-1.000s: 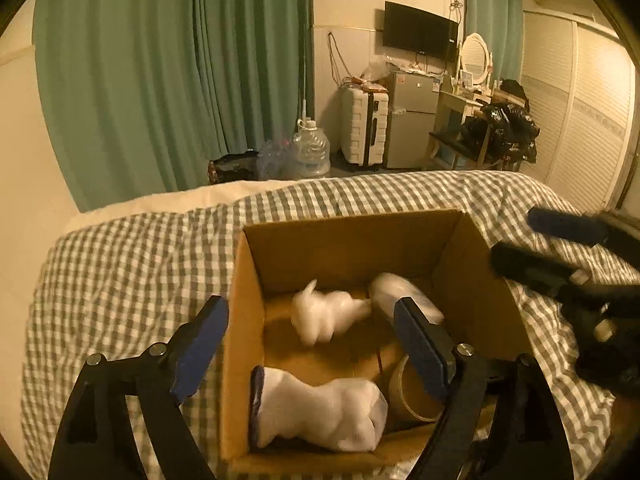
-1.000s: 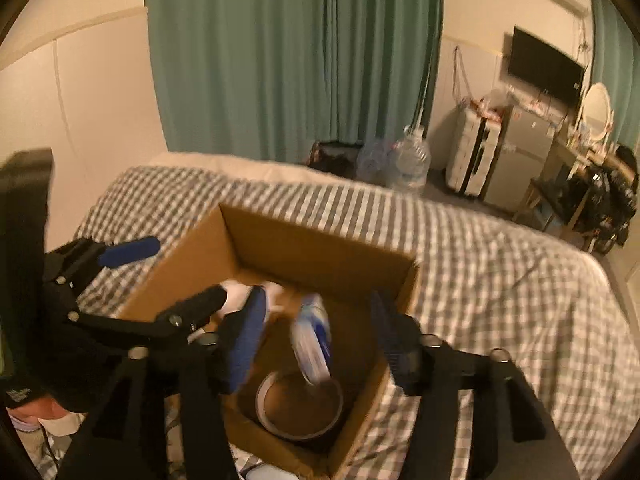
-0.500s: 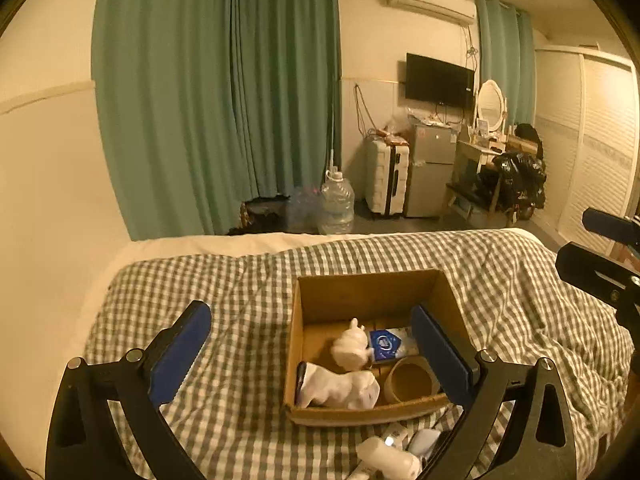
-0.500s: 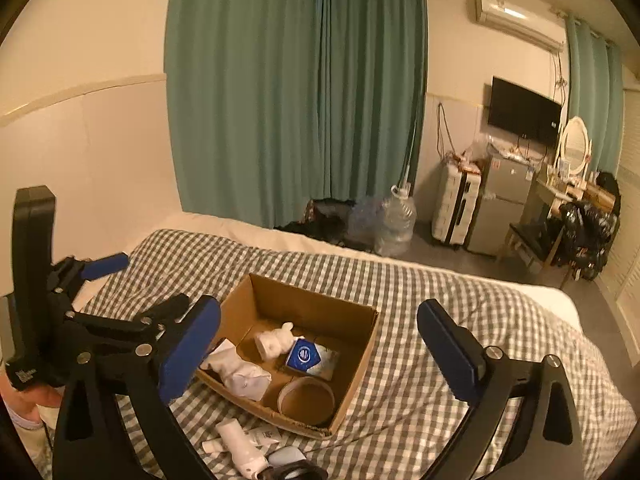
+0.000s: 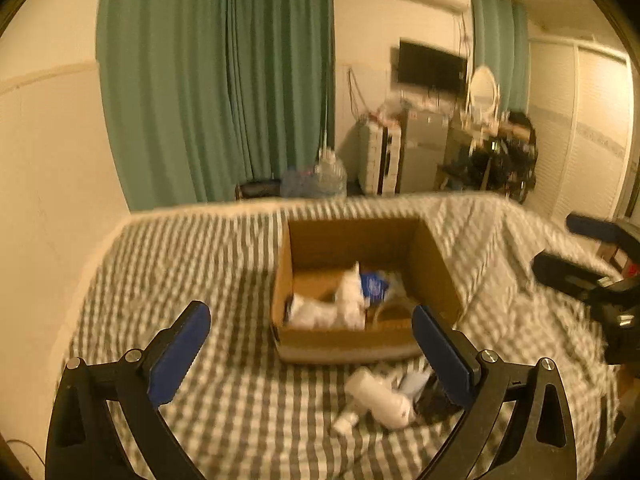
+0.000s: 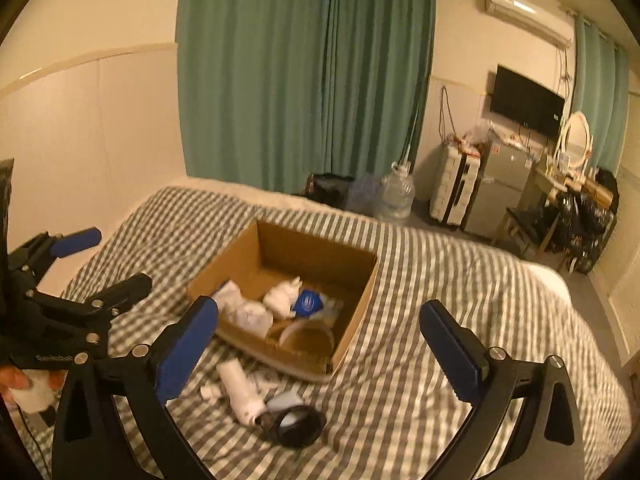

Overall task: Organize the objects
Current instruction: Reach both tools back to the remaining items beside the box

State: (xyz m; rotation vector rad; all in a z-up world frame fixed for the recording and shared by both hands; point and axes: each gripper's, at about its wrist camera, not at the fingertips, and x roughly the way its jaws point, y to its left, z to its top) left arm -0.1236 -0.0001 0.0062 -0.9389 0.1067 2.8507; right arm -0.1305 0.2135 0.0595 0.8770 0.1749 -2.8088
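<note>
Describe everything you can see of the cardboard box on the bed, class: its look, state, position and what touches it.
The cardboard box is plain brown, rectangular and open-topped, with no flaps visible. It sits upright on the checked bedcover, roughly mid-bed. Inside lie white bundles, a blue-and-white packet and a tape roll in the near corner. A white tube and a dark item lie on the cover just outside its near side. Neither hand-held gripper touches it.

Box (image 6: 352, 280) on bed (image 6: 460, 292), mid; packets and tape roll (image 6: 306, 334) inside. Tube (image 6: 240, 388) and dark ring (image 6: 294, 424) on bed, near side of box.
</note>
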